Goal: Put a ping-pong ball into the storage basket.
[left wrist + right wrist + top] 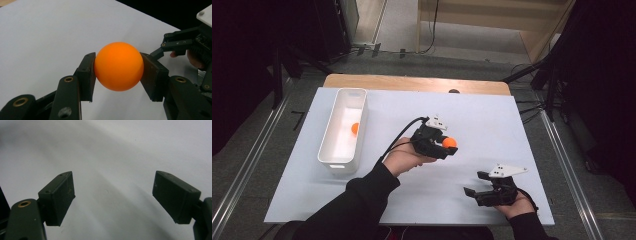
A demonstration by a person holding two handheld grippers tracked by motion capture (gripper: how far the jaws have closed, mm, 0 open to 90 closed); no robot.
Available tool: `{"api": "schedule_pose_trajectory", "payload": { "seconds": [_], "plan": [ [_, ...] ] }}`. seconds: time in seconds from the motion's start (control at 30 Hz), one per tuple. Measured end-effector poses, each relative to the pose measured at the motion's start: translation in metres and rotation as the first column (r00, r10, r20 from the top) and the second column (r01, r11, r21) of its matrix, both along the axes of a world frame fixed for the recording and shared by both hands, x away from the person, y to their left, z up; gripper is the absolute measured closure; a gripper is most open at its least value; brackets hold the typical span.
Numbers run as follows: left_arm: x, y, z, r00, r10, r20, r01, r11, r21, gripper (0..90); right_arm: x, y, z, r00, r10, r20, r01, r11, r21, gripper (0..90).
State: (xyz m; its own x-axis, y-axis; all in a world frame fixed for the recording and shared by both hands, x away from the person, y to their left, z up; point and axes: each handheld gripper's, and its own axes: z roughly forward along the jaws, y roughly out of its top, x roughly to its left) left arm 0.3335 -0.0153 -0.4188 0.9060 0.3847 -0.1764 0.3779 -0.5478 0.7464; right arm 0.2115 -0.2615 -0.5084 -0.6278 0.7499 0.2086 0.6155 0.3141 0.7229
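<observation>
White sheeting is covering the tabletop point(492, 125), with a strip of bare wood showing along the far edge and grey floor around it.

We are holding the left gripper point(447, 146) near the middle of the table, and it is clamping an orange ball point(449, 142). From the high view we are seeing the ball at the gripper's tip, right of the hand point(404, 159). From the left gripper view we are seeing the ball point(119, 66) pinched between both black pads, one pad pressing on each side, the white surface lying behind it.

We are keeping the right gripper point(472, 184) low near the front right of the table, jaws spread wide and pointing leftward. Its own camera is looking between the two pads point(58, 197) at plain white surface, nothing between them. The left gripper view is also catching this right gripper point(175, 45) at its right edge, with fingers behind it.

Only from above are we seeing a white bin point(343, 131) standing lengthwise at the left side of the table, well apart from both grippers. A second orange ball point(355, 128) is lying inside it, near the right wall. A black cable point(399, 137) is trailing from the left gripper back over the hand. Nothing is lying between the held ball and the bin.
</observation>
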Motion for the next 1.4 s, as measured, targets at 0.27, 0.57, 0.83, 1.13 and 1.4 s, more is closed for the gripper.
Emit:
{"api": "schedule_pose_trajectory", "payload": {
  "seconds": [0.27, 0.57, 0.83, 1.13, 1.4],
  "plan": [
    [0.001, 0.004, 0.008, 0.9999, -0.012, 0.001, 0.012, 0.9997, 0.021, 50.5, 0.0, 0.0, 0.0, 1.0, 0.001, -0.001, -0.001, 1.0, 0.001, 16.4],
    [0.003, 0.007, 0.009, 0.9998, 0.002, 0.017, -0.003, 0.9997, 0.026, 50.5, 0.0, 0.0, 0.0, 1.0, 0.003, -0.001, -0.003, 1.0, 0.0, 16.4],
    [0.006, 0.01, 0.009, 0.9996, 0.025, 0.013, -0.025, 0.9993, 0.028, 50.5, 0.0, 0.0, 0.0, 1.0, 0.002, -0.002, -0.002, 1.0, -0.002, 16.4],
    [0.01, 0.015, 0.011, 0.9991, 0.043, 0.001, -0.043, 0.9987, 0.026, 50.5, -0.001, 0.001, 0.0, 1.0, 0.003, -0.002, -0.003, 1.0, -0.004, 16.4],
    [0.013, 0.022, 0.014, 0.9982, 0.06, -0.006, -0.06, 0.998, 0.021, 50.4, 0.001, 0.001, 0.001, 1.0, 0.003, -0.001, -0.003, 1.0, -0.007, 16.4]
  ]
}}
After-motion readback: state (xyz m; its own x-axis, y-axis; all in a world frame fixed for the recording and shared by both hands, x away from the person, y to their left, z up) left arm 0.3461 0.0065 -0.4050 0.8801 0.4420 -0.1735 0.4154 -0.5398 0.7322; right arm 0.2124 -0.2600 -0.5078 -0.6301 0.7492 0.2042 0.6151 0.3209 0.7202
